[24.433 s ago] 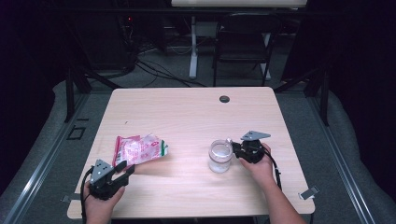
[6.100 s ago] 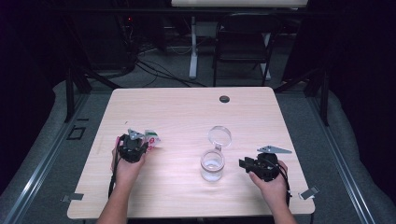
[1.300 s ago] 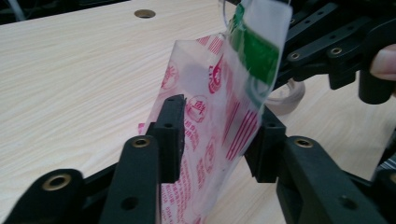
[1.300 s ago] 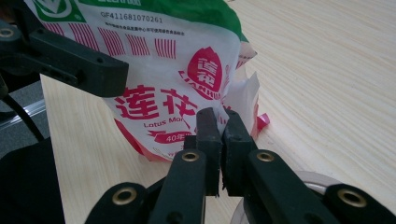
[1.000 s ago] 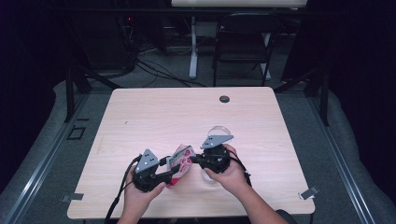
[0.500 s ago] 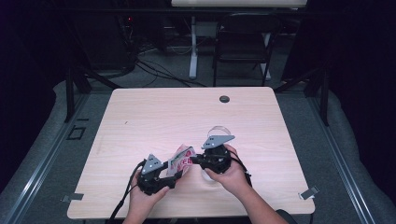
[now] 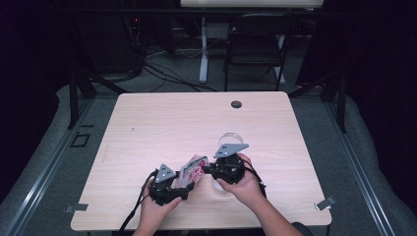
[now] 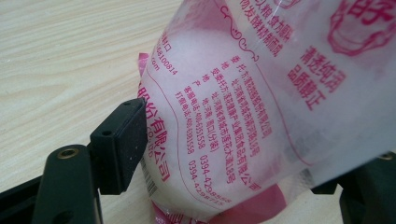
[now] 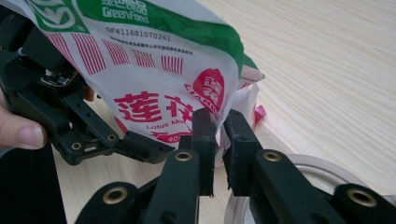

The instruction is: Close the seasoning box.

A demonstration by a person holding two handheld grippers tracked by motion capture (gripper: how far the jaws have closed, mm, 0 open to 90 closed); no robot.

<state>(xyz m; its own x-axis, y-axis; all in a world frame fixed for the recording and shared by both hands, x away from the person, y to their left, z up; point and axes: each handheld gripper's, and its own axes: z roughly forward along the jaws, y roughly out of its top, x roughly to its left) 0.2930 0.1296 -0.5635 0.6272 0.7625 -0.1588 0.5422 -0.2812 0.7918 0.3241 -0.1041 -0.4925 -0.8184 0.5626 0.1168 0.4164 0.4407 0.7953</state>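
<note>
On my counter (image 7: 147, 128) the bag (image 7: 193, 169) sits near the front edge, between my left claw (image 7: 184, 189) and my right claw (image 7: 209, 170), the left one lower and nearer me, the right one just behind and to its right. From the left gripper view the bag (image 8: 261, 107) hangs between my two jaws above the counter (image 8: 60, 60); from the right gripper view my jaws pinch the bag's (image 9: 140, 60) edge, with the left claw (image 9: 144, 149) beside it and a glass rim (image 9: 308, 172) on the counter just below. A small round disc (image 7: 236, 104) lies far back on the counter, and a chair (image 7: 255, 44) stands on the floor beyond the far edge.
</note>
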